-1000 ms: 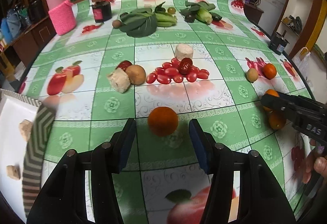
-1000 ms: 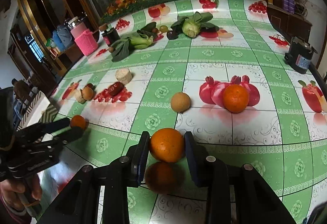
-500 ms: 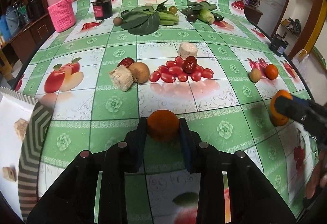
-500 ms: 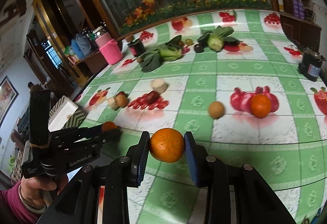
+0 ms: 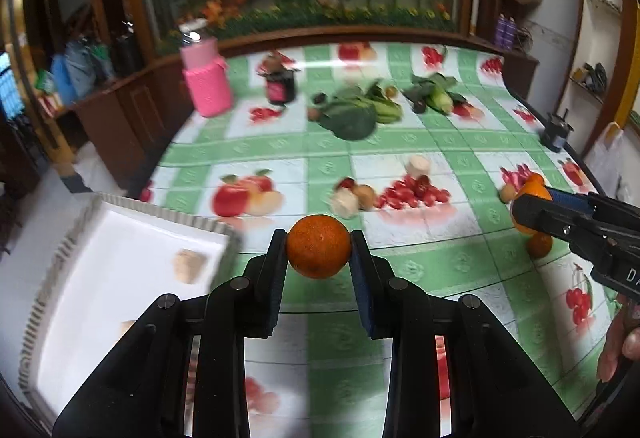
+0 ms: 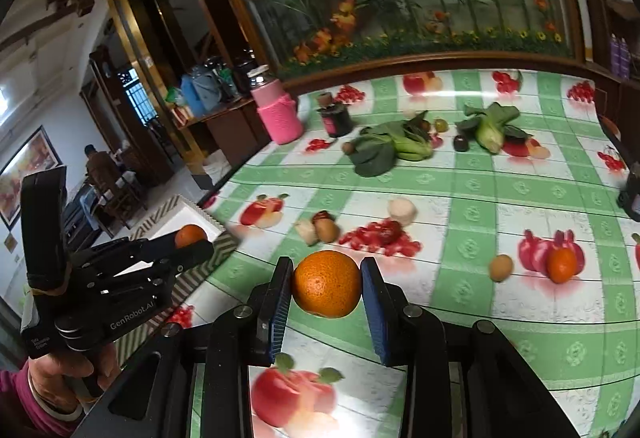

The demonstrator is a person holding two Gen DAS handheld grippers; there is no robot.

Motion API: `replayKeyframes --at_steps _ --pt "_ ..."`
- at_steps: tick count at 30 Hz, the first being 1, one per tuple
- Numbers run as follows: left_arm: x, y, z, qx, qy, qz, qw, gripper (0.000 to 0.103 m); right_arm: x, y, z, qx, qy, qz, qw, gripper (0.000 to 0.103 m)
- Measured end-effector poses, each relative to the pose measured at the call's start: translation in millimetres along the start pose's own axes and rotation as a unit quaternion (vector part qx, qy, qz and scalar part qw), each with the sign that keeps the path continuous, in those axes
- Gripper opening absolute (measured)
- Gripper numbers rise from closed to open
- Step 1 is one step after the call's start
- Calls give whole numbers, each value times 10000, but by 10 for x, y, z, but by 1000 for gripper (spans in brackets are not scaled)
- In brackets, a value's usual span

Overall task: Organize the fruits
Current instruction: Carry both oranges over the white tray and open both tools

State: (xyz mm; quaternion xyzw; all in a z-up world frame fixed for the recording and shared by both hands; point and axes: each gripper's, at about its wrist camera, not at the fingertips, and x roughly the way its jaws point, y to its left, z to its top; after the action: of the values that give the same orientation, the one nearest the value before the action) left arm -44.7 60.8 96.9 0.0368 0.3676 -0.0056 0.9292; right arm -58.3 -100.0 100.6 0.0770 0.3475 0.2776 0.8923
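Observation:
My left gripper (image 5: 319, 247) is shut on a small orange (image 5: 319, 247) and holds it above the table, next to the white tray (image 5: 92, 270) at the left. My right gripper (image 6: 327, 285) is shut on a larger orange (image 6: 327, 285), also held above the table. Each gripper shows in the other's view: the right one with its orange (image 5: 530, 194) at the right, the left one with its orange (image 6: 191, 236) over the tray's corner (image 6: 192, 214). On the table lie another orange (image 6: 562, 264), one more orange (image 5: 539, 245), a kiwi (image 6: 326, 229) and a pile of cherry tomatoes (image 6: 380, 238).
The tray holds two beige chunks (image 5: 190, 265). A round table with a green checked cloth (image 6: 460, 190) carries greens (image 6: 388, 148), bok choy (image 6: 490, 128), a pink jar (image 6: 276, 114), a dark jar (image 6: 336, 116) and a tan ball (image 6: 501, 267). A black object (image 5: 556, 130) stands at the right edge.
Both grippers have lifted their oranges off the table. The left one closed on its orange a second ago and has swung left toward the tray. The right one has risen and followed leftward.

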Motion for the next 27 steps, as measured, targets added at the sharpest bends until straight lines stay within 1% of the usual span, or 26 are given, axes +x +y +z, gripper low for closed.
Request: replayKeyframes --at_steps 9,13,16,19,27 --pt "-18 251 -326 -245 123 160 9995 30 310 344 -269 -152 380 227 9989 34" --pt "-79 379 -344 -370 90 215 9990 30 330 512 -239 -334 396 257 9983 34" --pt "-180 465 -320 -394 -18 295 9988 30 295 642 -162 -442 272 306 9982 34" --pt "-271 567 -306 -421 -104 384 9983 30 312 738 -112 -501 237 375 9978 33" --pt "-400 896 -349 -602 -175 671 9958 30 523 1085 -90 -783 389 588 9944 33"
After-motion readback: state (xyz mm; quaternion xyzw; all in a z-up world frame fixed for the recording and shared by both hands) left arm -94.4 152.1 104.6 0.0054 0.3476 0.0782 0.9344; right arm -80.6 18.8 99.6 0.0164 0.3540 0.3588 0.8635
